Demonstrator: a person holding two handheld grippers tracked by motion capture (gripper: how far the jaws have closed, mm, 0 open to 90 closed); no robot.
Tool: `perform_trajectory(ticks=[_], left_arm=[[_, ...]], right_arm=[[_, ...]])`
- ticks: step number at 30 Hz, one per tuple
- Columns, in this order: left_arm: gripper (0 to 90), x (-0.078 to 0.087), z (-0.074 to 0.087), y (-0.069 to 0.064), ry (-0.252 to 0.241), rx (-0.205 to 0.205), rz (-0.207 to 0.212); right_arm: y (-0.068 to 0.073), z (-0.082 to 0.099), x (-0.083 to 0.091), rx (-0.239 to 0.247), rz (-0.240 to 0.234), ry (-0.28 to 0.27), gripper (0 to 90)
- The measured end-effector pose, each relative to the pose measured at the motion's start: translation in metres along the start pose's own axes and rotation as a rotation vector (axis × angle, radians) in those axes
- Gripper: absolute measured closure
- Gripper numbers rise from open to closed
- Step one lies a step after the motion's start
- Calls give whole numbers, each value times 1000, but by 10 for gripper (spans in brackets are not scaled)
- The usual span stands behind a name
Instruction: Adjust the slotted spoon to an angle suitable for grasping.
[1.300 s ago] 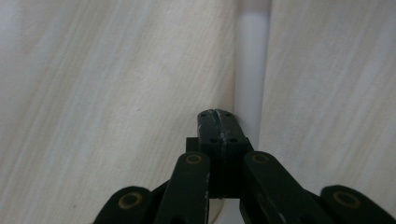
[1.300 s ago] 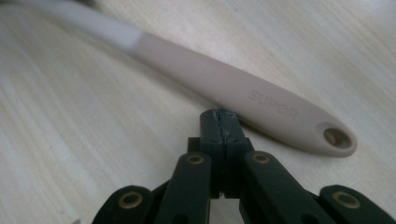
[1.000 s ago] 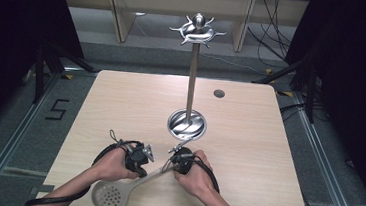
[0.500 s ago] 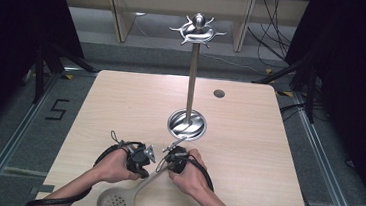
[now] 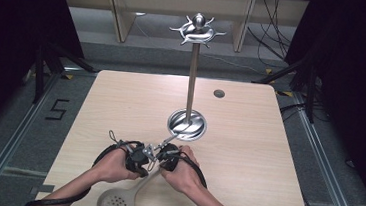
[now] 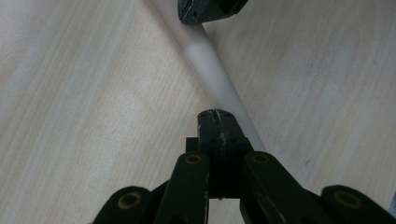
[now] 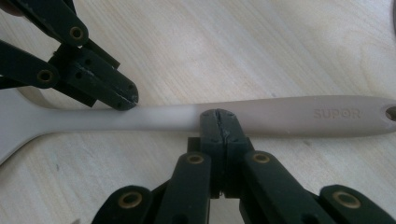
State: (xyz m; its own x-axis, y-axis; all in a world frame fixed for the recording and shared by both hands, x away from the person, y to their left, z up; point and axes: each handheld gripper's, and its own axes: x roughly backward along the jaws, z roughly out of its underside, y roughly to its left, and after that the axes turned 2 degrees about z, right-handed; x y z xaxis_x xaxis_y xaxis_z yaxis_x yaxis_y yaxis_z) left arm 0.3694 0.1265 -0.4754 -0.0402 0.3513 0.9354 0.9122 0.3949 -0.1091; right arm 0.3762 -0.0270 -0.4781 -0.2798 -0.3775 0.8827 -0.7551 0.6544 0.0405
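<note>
The slotted spoon (image 5: 121, 199) lay flat on the surface (image 5: 276, 156), its handle running beneath both sets of fingers. The left gripper (image 6: 218, 122) and right gripper (image 7: 219, 122) each had fingers pressed together, empty, tips touching the handle. Beyond them stood the hook stand (image 5: 192, 73), bare. Judging by this, the spoon was not yet lifted; any hanging remained.

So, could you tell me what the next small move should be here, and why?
Probably open the right gripper a little and close it around the spoon handle. Both grippers' jaws are shut, tips against the handle, gripping nothing; the slotted spoon lies flat on the table, its handle end toward the hook stand.
</note>
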Motion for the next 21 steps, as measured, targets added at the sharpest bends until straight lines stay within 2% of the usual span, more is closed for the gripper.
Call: perform_trajectory(ticks=[1, 3, 4, 7, 8, 9, 11, 13, 15, 16, 17, 19, 21], left_arm=[[894, -1, 1, 0, -20, 16, 1], [894, 0, 0, -1, -15, 15, -2], [893, 0, 0, -2, -15, 13, -4], [893, 0, 0, -1, -21, 16, -1], [893, -1, 1, -1, -30, 19, -2], [892, 0, 0, 2, -30, -17, -13], [883, 0, 0, 3, -35, -10, -23], [849, 3, 0, 6, -21, -33, -27], [814, 3, -1, 7, -41, -4, -30], [794, 3, -1, 8, -42, -7, -37], [775, 3, -2, 7, -67, 26, -40], [736, 6, -3, 9, -71, 22, -45], [700, 8, -5, 9, -96, 49, -44]], right_arm=[[0, 0, 0, -7, -1, 2, 900], [1, 1, 1, -35, -4, 18, 900], [0, 1, 0, -10, -3, 4, 900], [0, 1, 1, -4, -3, 4, 900], [-2, 1, 0, 24, -5, 3, 900], [-2, 2, 0, 9, -8, 10, 900], [-1, 3, 0, -12, -11, 2, 900], [-3, 7, 5, -27, -25, -13, 890], [-8, 11, 9, -38, -22, -33, 864], [-11, 14, 12, -44, -19, -31, 843], [-13, 16, 14, -49, -15, -31, 824], [-20, 23, 20, -57, -5, -39, 782], [-26, 31, 26, -75, 8, -46, 738]])
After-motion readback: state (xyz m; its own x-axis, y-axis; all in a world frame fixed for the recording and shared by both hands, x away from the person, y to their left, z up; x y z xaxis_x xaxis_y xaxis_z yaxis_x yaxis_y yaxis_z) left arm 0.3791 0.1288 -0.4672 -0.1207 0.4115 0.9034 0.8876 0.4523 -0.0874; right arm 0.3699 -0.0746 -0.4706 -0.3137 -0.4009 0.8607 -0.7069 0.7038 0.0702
